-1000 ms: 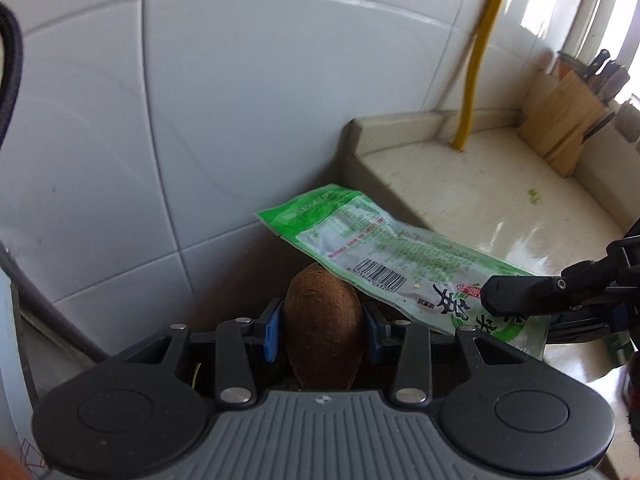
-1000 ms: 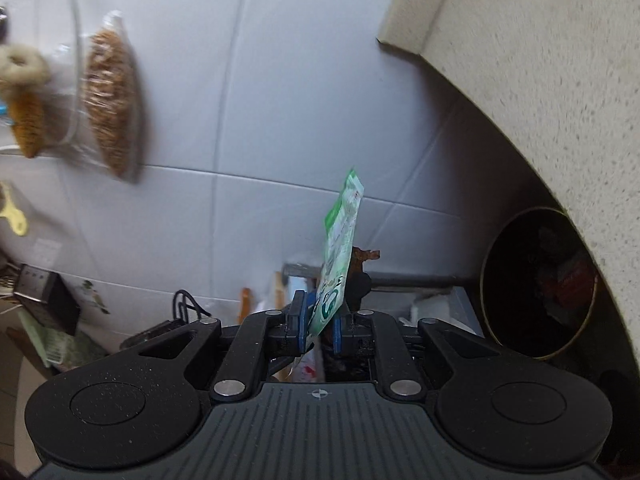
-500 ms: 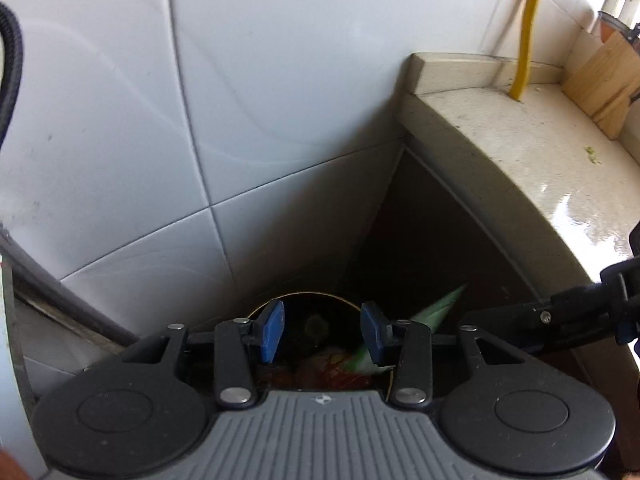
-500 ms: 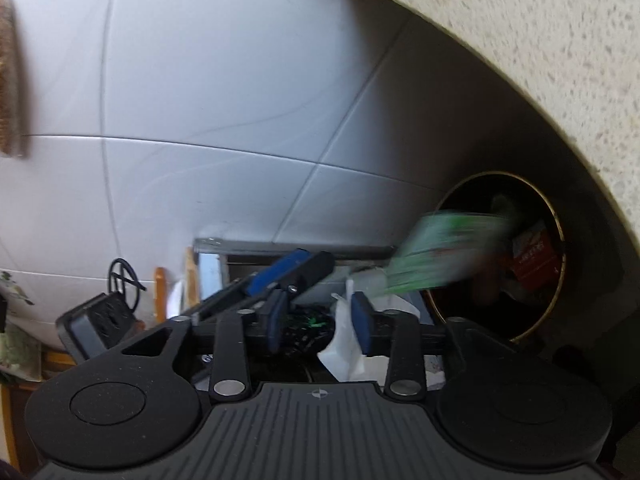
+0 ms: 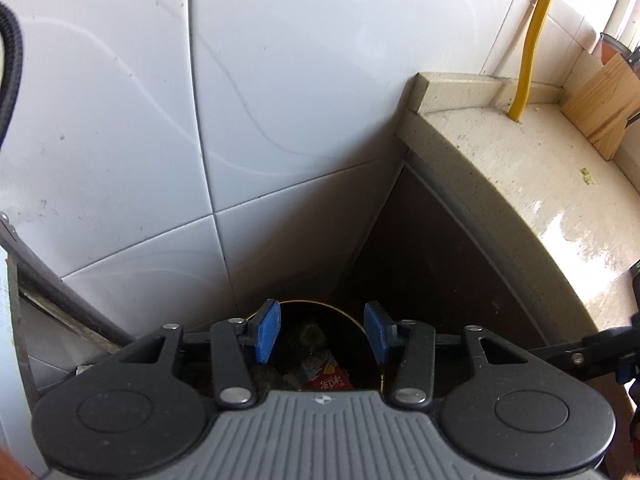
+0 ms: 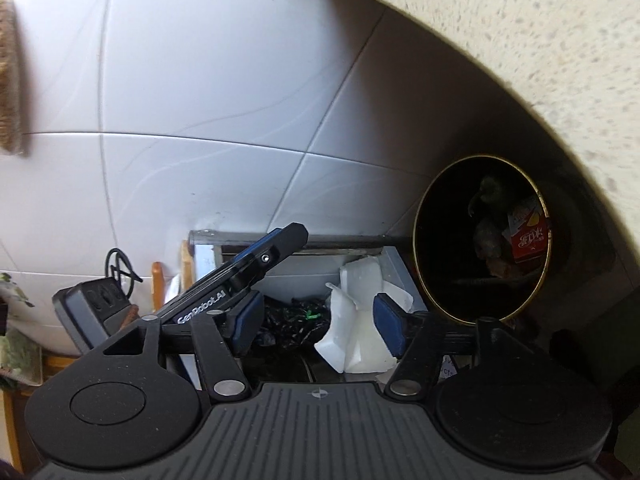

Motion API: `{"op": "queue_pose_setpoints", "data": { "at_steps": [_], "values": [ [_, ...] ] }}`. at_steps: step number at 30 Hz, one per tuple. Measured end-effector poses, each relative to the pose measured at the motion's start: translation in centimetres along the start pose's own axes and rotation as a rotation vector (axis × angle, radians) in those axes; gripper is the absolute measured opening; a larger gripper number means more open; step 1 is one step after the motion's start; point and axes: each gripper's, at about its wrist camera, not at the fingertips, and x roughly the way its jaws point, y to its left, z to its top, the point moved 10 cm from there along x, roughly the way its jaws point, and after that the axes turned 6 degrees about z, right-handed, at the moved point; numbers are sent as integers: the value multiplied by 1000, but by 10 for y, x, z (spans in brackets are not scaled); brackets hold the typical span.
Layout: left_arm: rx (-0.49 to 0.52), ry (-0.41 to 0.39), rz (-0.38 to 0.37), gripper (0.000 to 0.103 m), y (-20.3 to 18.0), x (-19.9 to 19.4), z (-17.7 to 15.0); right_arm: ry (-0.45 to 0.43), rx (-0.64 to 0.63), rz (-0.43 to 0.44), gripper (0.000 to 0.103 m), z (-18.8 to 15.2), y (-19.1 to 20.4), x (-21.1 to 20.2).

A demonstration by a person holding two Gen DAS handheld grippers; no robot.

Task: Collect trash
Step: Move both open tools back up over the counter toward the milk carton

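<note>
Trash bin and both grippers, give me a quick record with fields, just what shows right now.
bin: round, dark, gold rim, on the floor in the corner between tiled wall and counter
bin contents: red packet, dark trash, rest too dim to tell
left gripper: open, empty, above the bin mouth
right gripper: open, empty, beside the bin
counter: wet patch, yellow hose, wooden knife block

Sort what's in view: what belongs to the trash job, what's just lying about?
Job:
- trash bin, gold-rimmed, beside the countertop
- red packet in the bin
- left gripper, open, empty, over the bin
- right gripper, open, empty

Lying about:
- knife block
- yellow hose
- white foam pieces
- power strip
</note>
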Motion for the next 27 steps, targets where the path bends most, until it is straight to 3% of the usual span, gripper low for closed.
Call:
{"op": "queue_pose_setpoints", "data": {
  "at_steps": [15,27],
  "values": [
    [50,-54,-22,46,-42,-34,5,-50,3,71,79,-18,6,-42],
    [100,-50,-57,47,-90,-36,2,-157,-78,49,82,-13,16,-93]
  ]
}}
